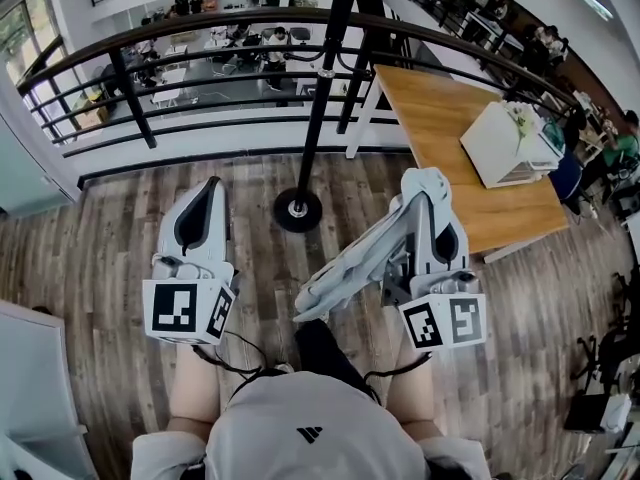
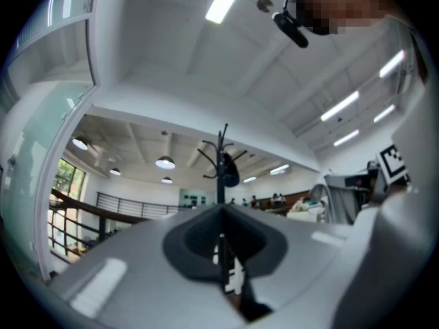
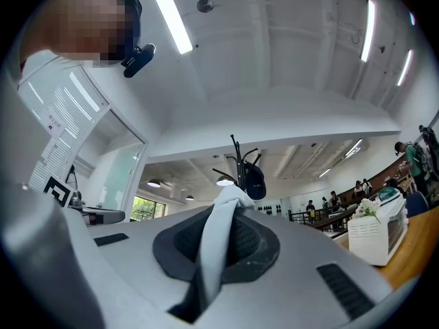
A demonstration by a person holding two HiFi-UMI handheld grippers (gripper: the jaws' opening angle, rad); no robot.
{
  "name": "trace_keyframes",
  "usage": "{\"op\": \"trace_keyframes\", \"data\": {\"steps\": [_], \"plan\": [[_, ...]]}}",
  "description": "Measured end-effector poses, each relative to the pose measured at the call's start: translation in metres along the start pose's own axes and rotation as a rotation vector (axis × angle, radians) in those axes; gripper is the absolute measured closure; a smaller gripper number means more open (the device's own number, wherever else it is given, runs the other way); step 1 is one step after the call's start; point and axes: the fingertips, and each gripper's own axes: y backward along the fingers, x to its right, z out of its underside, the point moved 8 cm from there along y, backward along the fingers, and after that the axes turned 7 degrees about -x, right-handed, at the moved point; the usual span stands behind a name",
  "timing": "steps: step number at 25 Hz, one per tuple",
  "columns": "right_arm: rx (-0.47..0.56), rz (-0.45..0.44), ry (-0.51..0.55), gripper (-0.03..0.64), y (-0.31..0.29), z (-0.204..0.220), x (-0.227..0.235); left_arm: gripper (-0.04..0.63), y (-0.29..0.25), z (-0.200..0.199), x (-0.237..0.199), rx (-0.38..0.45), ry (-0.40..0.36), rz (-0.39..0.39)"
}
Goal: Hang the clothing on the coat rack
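The coat rack stands on the floor ahead of the person, between the left gripper and the right gripper, with the railing just behind it. The desk lies right of the rack, ahead of the right gripper, and carries a box. The clothing sits between the right gripper's jaws and trails to that gripper's left, toward the person.

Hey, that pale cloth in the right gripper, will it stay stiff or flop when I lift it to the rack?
Probably floppy: the pale cloth hangs in loose folds from the right gripper. Likely light, since one pinched edge carries it. It may swing near the coat rack.
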Motion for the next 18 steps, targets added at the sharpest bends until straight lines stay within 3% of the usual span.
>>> {"op": "trace_keyframes", "data": {"steps": [9, 18], "plan": [[-0.002, -0.058, -0.007, 0.609, -0.083, 0.0, 0.041, 0.588, -0.08, -0.012, -0.012, 0.013, -0.004, -0.043], [0.005, -0.116, -0.006, 0.609, -0.146, 0.01, 0.099, 0.588, -0.155, -0.007, 0.003, 0.02, -0.012, -0.083]]}}
